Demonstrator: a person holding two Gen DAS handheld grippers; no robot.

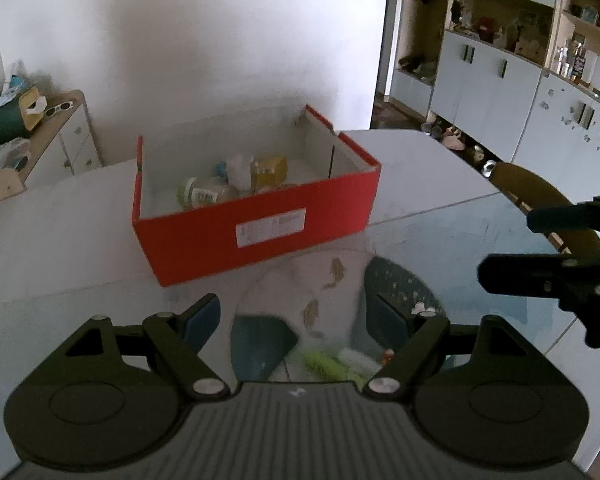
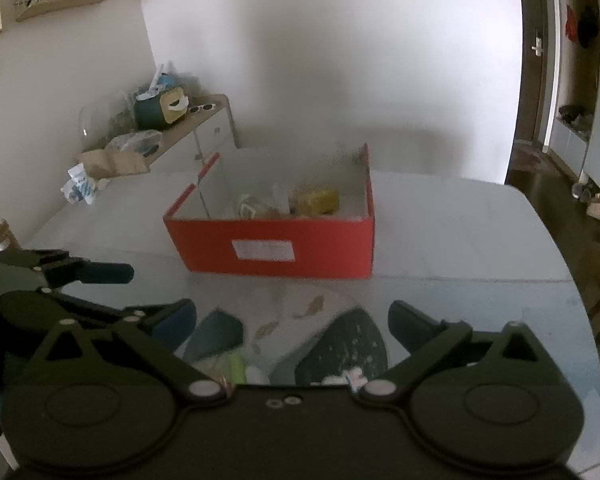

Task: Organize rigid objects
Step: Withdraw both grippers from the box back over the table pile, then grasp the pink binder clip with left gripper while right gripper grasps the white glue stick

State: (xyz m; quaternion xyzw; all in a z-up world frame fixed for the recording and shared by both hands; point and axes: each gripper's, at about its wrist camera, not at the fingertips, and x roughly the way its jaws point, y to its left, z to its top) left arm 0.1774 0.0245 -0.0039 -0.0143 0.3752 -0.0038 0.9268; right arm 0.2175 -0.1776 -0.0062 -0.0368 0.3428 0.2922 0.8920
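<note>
I hold both claws, left gripper (image 1: 296,312) and right gripper (image 2: 292,320), spread and empty over the round plate (image 1: 284,288) of small loose items, the red box (image 1: 260,208) just beyond already holding several.

Sideboard (image 2: 204,120) by wall; sunglasses (image 2: 202,108) on top.

We're in a home, a living or dining room. Landmark: the white table (image 2: 440,232). Left of it we see a low sideboard (image 2: 204,120) piled with a tissue box (image 2: 174,106), sunglasses (image 2: 202,109) and bags. Above that, a wall shelf (image 2: 66,2) with knick-knacks. Right of the table, a wooden chair (image 1: 540,196), then cupboards (image 1: 496,76) with open shelves of toys and bottles.
</note>
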